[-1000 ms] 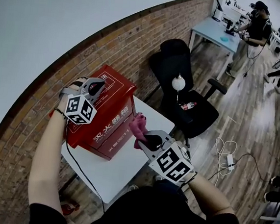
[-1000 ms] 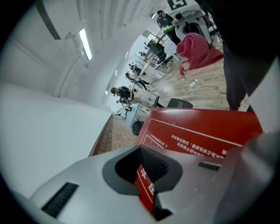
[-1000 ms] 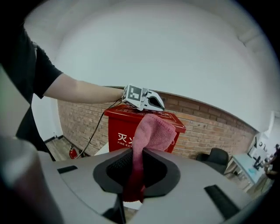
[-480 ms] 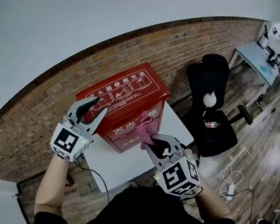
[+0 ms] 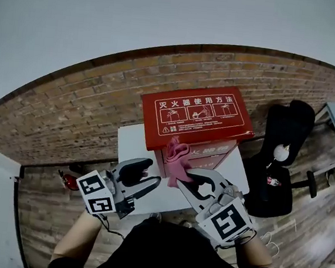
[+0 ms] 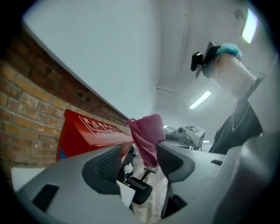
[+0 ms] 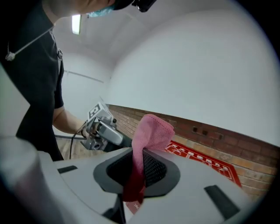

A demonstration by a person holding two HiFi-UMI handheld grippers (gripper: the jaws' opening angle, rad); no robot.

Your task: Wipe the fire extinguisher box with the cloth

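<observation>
The right gripper [image 5: 187,181] was clenched on the cloth [image 5: 176,156]. Its pads pinched the pink fabric near the middle, so that a folded bunch stood out beyond the tips and a short tail hung below. Held that way, I judged, the free bunch could serve as a soft pad to press on a surface while the jaws themselves stayed off the paint. The left gripper [image 5: 153,174] was released: its jaws had just been opening and stood wide apart with nothing pressed between them, the cloth showing only past the gap, in the other gripper's hold. It lay rolled on its side and pointed level, which looked like a hand standing by and leaving the wiping to the right. The fire extinguisher box [image 5: 198,117] stood on the small white table [image 5: 132,143] against the brick wall [image 5: 69,109], lid up and front face toward the person, presumably so that both could be reached. From the right gripper the box lay just ahead, with the cloth's bunch close to the front face below the lid's edge; whether it touched I could not tell. From the left gripper the box lay ahead and off to one side, apart from the jaws.
</observation>
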